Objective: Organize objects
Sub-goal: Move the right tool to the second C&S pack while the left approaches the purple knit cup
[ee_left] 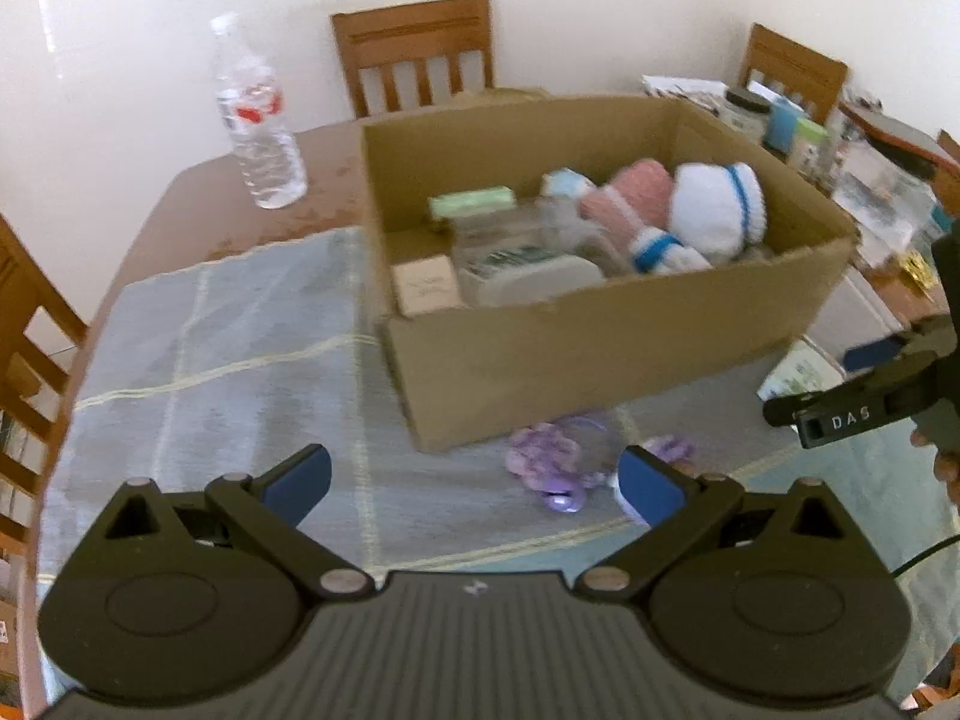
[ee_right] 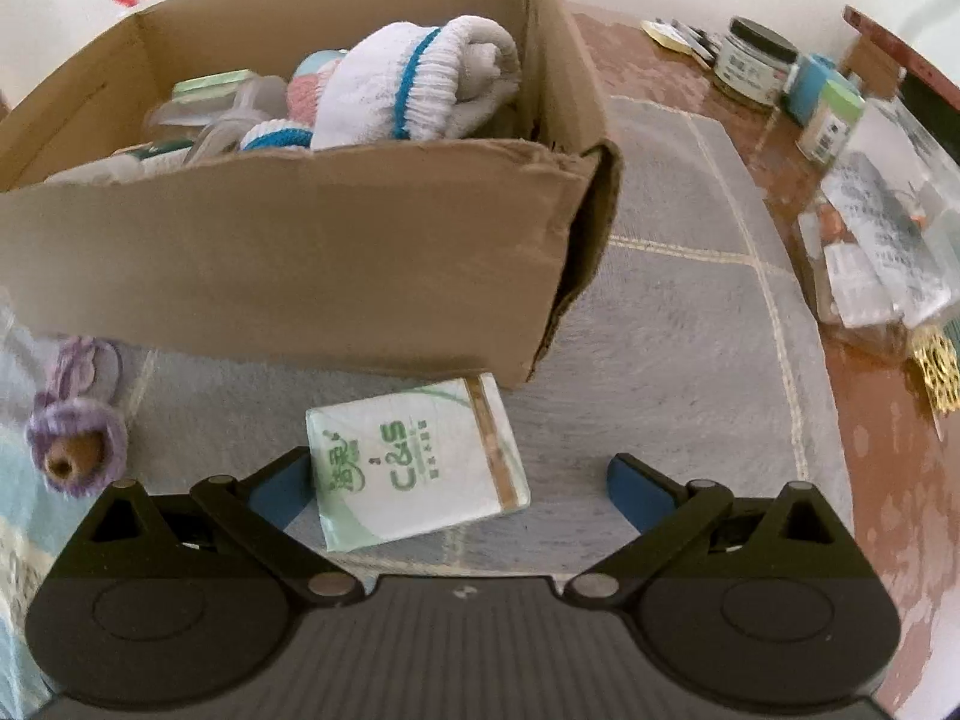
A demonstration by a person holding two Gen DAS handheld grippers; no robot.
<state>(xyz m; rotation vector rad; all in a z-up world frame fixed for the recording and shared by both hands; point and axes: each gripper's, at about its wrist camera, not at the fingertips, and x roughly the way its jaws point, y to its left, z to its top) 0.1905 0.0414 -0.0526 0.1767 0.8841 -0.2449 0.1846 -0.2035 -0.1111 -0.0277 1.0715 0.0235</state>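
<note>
An open cardboard box (ee_left: pixel 600 354) (ee_right: pixel 288 252) stands on a grey placemat and holds white, blue and pink knitted items (ee_left: pixel 714 210) (ee_right: pixel 414 84), small boxes and clear packets. My left gripper (ee_left: pixel 474 489) is open and empty, above the mat in front of the box, near a purple knitted item (ee_left: pixel 549 468) (ee_right: pixel 75 444). My right gripper (ee_right: pixel 459 480) is open, low over a white and green tissue pack (ee_right: pixel 414 462) that lies flat between its fingers, nearer the left finger. The right gripper also shows at the right edge of the left wrist view (ee_left: pixel 858 384).
A clear water bottle (ee_left: pixel 258 120) stands on the brown table behind the box's left side. Jars, a blue cup and plastic packets (ee_right: pixel 810 96) crowd the table's right side. Wooden chairs (ee_left: pixel 414 48) stand around the table. The placemat (ee_left: pixel 228 348) lies bare left of the box.
</note>
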